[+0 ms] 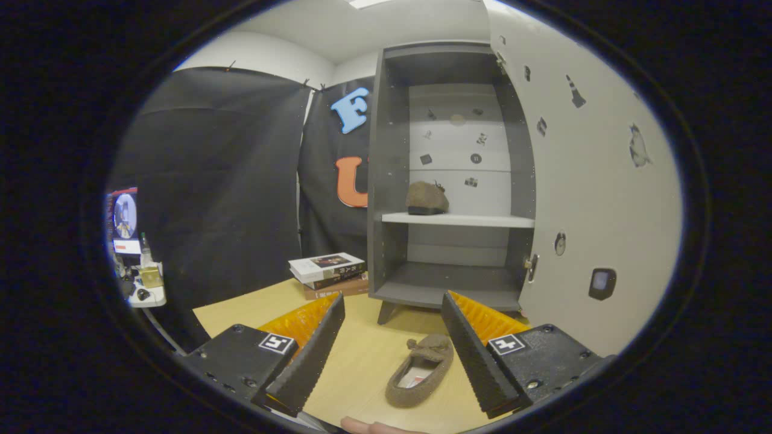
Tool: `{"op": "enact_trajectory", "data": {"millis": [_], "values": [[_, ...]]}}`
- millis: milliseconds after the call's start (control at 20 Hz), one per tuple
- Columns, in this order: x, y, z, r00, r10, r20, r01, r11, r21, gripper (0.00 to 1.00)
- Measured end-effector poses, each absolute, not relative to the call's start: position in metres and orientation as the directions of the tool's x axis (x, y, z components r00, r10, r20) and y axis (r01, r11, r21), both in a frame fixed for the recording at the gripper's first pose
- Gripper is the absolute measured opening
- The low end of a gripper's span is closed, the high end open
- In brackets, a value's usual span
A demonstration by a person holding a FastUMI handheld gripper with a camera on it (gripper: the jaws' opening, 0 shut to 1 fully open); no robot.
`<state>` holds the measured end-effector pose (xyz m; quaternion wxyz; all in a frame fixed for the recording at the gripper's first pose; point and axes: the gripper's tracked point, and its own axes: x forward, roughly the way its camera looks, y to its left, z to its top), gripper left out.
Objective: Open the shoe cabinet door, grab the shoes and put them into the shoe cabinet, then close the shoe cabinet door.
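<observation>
The gripper hangs over the near part of a pale wooden worktop, its two fingers spread wide apart and holding nothing. Between them, closer to the right finger but not touching it, lies a brown slipper on the worktop. It is upright on its sole, its opening showing a light lining, with a small bow on the toe, which points away towards the cabinet.

Beyond the fingers stands the grey shoe cabinet, resting on short legs at the far side of the worktop. Its door is swung open to the right, a pale panel with small dark stickers and a latch on its near edge low down. Inside, a white shelf divides the cabinet into an upper and a lower compartment. A second brown slipper sits on that shelf, towards its left end, in the upper compartment. The lower compartment holds nothing that can be seen. The back panel carries a few small stickers.

Just left of the cabinet, a stack of books lies on the worktop's far edge. Far to the left, past the worktop, a small white stand bears a bottle and other small items, with a screen above it. At the very near edge, below the slipper, a fingertip of a hand shows.
</observation>
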<state>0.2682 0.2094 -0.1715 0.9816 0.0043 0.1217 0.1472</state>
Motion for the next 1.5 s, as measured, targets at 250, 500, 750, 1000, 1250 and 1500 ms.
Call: {"op": "enact_trajectory", "data": {"millis": [250,500,750,1000,1250,1500], "values": [[0.297,0.208,-0.265,0.880,0.216,-0.422,-0.212,0.976,0.056,1.00],[0.313,0.211,-0.326,0.818,0.172,-0.548,-0.141,0.985,0.099,0.90],[0.320,0.225,-0.372,0.731,0.214,-0.648,-0.161,0.977,0.141,0.73],[0.335,0.222,-0.391,0.727,0.234,-0.645,-0.164,0.972,0.167,0.37],[0.327,0.219,-0.376,0.741,0.272,-0.614,-0.177,0.961,0.212,0.09],[0.314,0.207,-0.331,0.779,0.282,-0.560,-0.195,0.958,0.211,0.08]]}}
